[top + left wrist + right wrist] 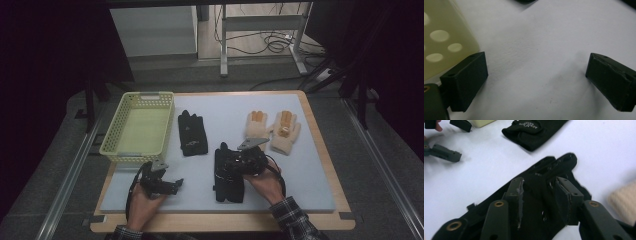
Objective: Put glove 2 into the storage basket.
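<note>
High view: black glove [229,181] under right tool [239,165]

A lab-like recording room: padded work table [320,165], metal frame legs [223,45], loose floor cables [272,42], dark surroundings

Near black glove [229,175] partly hidden under right hand-held gripper [239,162].

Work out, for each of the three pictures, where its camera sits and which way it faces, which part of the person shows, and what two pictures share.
High view: above the person's side, looking forward and down on the table; both hands and forearms show.
Left gripper view: on the left gripper, facing the mat beside the basket; its two jaws show.
Right gripper view: on the right gripper, facing the near black glove; its jaws show.
Shared: the high and right gripper views both show the far black glove.
</note>
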Demonstrator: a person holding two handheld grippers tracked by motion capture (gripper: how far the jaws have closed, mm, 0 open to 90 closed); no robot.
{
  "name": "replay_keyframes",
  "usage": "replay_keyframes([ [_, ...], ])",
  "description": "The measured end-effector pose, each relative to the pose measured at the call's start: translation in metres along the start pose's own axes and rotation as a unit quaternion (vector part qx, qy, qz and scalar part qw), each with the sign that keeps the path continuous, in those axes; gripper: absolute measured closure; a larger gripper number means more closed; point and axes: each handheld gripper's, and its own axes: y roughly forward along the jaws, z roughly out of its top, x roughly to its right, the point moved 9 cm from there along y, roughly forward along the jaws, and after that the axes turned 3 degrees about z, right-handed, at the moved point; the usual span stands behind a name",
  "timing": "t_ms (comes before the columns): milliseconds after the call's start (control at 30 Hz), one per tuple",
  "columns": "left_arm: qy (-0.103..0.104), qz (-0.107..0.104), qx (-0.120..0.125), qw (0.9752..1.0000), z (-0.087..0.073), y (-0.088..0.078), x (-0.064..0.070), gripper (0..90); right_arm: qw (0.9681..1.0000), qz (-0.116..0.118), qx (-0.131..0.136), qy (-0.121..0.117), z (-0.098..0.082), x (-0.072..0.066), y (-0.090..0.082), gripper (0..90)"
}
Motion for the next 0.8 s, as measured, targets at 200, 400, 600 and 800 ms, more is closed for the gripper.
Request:
replay_keyframes([
  [200, -0.001, -0.001, -0.001, 1.0, 0.0, 0.0, 0.0, 4.6, 0.9999, 0.003, 0.006, -0.009, 0.019, 0.009, 0.015, 65.7],
  [400, -0.001, -0.001, 0.0, 1.0, 0.0, 0.0, 0.0, 4.6, 0.9998, 0.005, 0.003, -0.017, 0.038, 0.013, 0.035, 67.7],
  [600, 0.0, 0.0, 0.0, 1.0, 0.0, 0.0, 0.0, 4.6, 0.9993, 0.002, -0.009, -0.036, 0.055, 0.019, 0.063, 66.5],
  [800, 0.0, 0.0, 0.0, 1.0, 0.0, 0.0, 0.0, 4.6, 0.9993, 0.004, -0.014, -0.035, 0.069, 0.023, 0.081, 65.3],
])
